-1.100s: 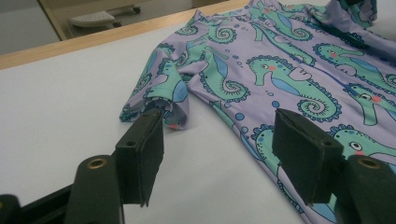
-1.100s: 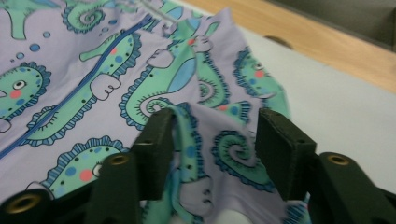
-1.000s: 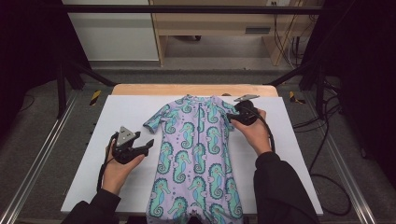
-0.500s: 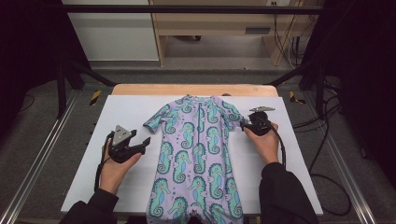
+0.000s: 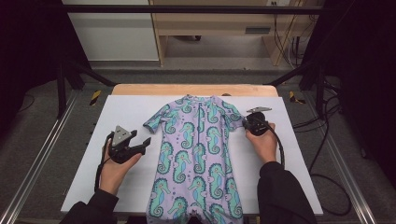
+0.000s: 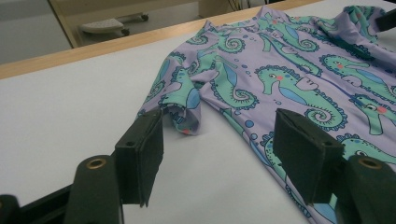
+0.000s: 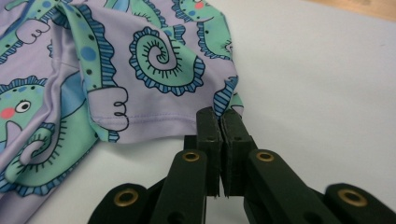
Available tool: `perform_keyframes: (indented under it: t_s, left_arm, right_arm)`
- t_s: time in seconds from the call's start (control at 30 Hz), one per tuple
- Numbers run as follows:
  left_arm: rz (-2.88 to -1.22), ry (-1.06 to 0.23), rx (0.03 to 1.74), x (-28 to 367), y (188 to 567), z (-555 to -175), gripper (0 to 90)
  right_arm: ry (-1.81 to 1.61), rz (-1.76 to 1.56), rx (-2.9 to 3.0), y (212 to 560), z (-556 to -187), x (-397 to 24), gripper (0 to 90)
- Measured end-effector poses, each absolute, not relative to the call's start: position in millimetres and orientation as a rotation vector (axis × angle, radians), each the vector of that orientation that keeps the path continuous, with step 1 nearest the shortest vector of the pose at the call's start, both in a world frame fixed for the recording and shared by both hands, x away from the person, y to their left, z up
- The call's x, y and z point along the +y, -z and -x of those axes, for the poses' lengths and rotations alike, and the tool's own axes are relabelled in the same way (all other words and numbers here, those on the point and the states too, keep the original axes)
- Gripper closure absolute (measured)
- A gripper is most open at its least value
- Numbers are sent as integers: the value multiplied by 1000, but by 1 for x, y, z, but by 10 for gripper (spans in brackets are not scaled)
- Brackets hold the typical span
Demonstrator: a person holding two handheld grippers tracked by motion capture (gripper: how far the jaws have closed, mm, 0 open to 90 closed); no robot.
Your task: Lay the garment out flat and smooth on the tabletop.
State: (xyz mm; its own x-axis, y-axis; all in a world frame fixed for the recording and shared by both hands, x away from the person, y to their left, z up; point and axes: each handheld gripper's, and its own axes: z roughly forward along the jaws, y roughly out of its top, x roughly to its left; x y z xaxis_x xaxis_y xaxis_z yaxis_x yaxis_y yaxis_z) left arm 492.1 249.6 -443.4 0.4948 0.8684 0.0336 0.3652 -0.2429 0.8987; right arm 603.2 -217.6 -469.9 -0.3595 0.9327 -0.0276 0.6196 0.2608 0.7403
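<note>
A lilac child's swimsuit [image 5: 198, 154] printed with green seahorses lies flat on the white table, neck at the far end. My right gripper [image 5: 246, 122] sits at the outer hem of the suit's right sleeve [image 7: 154, 60]. Its jaws have just been closing, and in the right gripper view the gripper [image 7: 219, 119] stands shut on the corner of that hem. My left gripper [image 5: 144, 144] rests on the table left of the suit, open. In the left gripper view this gripper [image 6: 219, 154] has the left sleeve [image 6: 182, 102] a little ahead of its pads, untouched.
The white table top [image 5: 299, 186] has bare room on both sides of the suit and a wooden strip [image 5: 196, 89] along its far edge. Metal rails [image 5: 37, 163] run down each side. Cables [image 5: 327, 154] lie on the floor at the right.
My right hand moved from the suit's shoulder out and down to the sleeve hem, and its jaws closed on the hem. The left hand stayed put.
</note>
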Motion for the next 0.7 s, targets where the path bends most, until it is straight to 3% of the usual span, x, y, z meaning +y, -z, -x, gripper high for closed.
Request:
perform_keyframes:
  t_s: [0.3, 0.7]
  left_arm:
    - [-1806, -703, 1048, 256, 439, -496, 334]
    - [-1803, -712, 1063, 260, 438, -500, 330]
  right_arm:
    - [-809, -1380, 2173, 446, -598, -251, 887]
    - [-692, -1422, 2156, 432, -623, -277, 882]
